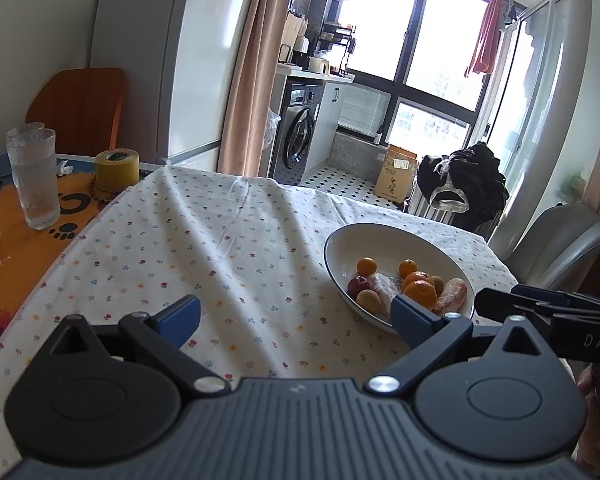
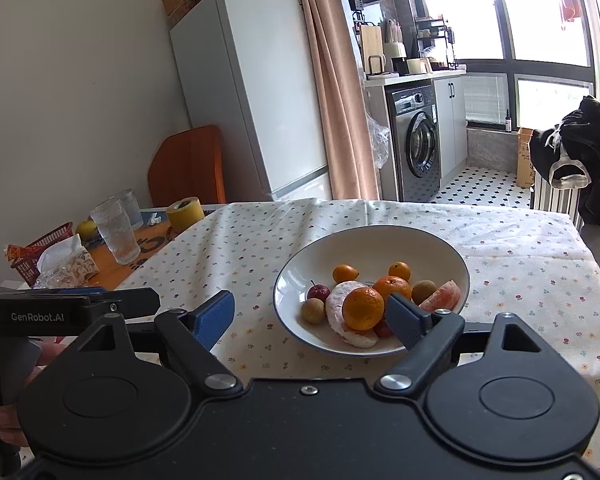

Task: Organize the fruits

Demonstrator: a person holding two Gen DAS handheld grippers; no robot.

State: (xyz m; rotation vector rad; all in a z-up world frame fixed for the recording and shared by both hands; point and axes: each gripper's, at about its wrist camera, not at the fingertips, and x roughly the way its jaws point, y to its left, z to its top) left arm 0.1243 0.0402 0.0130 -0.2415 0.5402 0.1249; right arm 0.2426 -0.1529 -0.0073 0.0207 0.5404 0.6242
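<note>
Far left of my left fingers I see two ribbed glasses (image 1: 34, 176) standing together; a yellow tape roll (image 1: 117, 169) sits just beside them; beyond, a white fridge (image 2: 256, 84) and washing machine (image 2: 416, 136).

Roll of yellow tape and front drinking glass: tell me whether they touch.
Apart. The left wrist view shows orange mat between the roll of yellow tape and the front drinking glass.

Both tools share one build: a matte black ribbed plastic body with two round discs, angular black linkage arms on silver pivot screws, and blue ribbed pads on the fingertips. Left tongs (image 1: 296, 316) show this; right tongs (image 2: 314, 318) add a small screw at the body's centre. White lettering reads "GenRobot.AI" on one handle, "DAS" on the other.
</note>
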